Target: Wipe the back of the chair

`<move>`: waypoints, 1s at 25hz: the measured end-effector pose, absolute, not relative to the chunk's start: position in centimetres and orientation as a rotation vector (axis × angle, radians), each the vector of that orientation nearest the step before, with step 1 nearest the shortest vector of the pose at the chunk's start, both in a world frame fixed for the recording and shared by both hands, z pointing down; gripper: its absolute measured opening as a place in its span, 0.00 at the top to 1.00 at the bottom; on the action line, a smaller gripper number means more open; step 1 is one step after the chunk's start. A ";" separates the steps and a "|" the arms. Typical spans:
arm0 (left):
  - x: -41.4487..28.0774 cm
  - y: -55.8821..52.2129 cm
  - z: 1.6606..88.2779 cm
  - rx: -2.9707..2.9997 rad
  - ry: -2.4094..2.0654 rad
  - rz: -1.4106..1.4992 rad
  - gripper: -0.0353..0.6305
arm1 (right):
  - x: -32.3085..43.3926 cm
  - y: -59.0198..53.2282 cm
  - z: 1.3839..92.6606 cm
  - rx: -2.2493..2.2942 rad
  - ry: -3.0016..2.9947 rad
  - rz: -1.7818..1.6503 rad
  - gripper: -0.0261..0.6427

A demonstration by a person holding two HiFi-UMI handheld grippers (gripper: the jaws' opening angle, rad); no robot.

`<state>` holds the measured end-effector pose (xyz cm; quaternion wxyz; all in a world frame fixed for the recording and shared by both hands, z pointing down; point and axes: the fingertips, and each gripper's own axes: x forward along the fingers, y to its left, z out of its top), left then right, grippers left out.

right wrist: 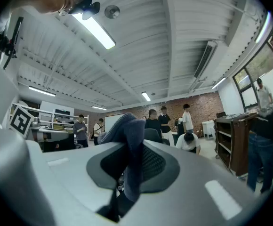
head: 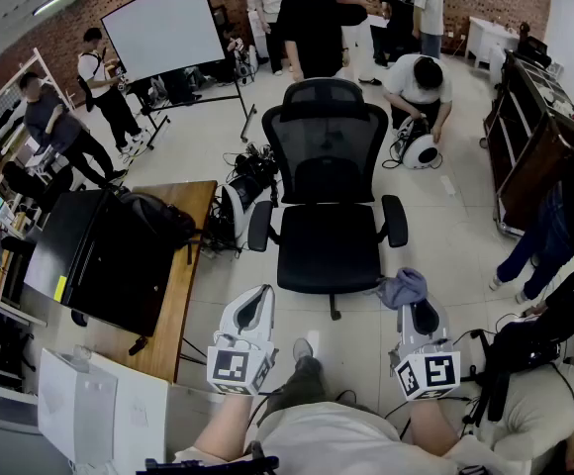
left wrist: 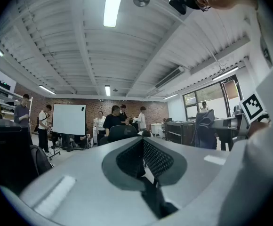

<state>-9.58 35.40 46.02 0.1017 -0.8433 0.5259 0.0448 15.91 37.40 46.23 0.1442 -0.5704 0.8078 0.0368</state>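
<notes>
- Since the chair (head: 329, 196) sits dead ahead with its seat turned toward the person, the backrest (head: 329, 151) is the far part of it. It stands upright, long axis running up and down, headrest on top.
- The right gripper (head: 423, 317) has the cloth (head: 403, 287). Its own view shows the jaws clamped on a bunched blue-grey fold that sticks up past the tips.
- That cloth hangs just off the seat's front right corner, near the right armrest, and well short of the backrest.
- The left gripper (head: 252, 310) is low on the other side, near the seat's front left corner. Its jaws look pressed together with nothing between them.
- Both grippers are about equally near the seat, but only the right one carries the cloth. My guess is it has to go forward and up, past the armrest, to reach the mesh.
- The rear face of the backrest points away from here, so I can't see its state.
- Count: one chair, one cloth, two grippers.
- There's also a wooden desk (head: 183, 265) just left of the chair.
</notes>
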 end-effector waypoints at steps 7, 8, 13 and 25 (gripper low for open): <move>-12.2 24.5 46.9 -2.456 1.513 0.135 0.86 | 12.7 27.3 47.2 -1.660 2.325 0.137 0.89; -12.6 22.8 46.9 -2.459 1.509 0.142 0.86 | 12.4 25.6 46.9 -1.661 2.327 0.152 0.89; -15.3 14.4 45.9 -2.510 1.542 0.109 0.86 | 9.8 17.0 43.6 -1.671 2.322 0.183 0.89; -19.8 -0.3 45.0 -2.489 1.560 0.134 0.86 | 3.4 1.7 42.7 -1.710 2.364 0.192 0.89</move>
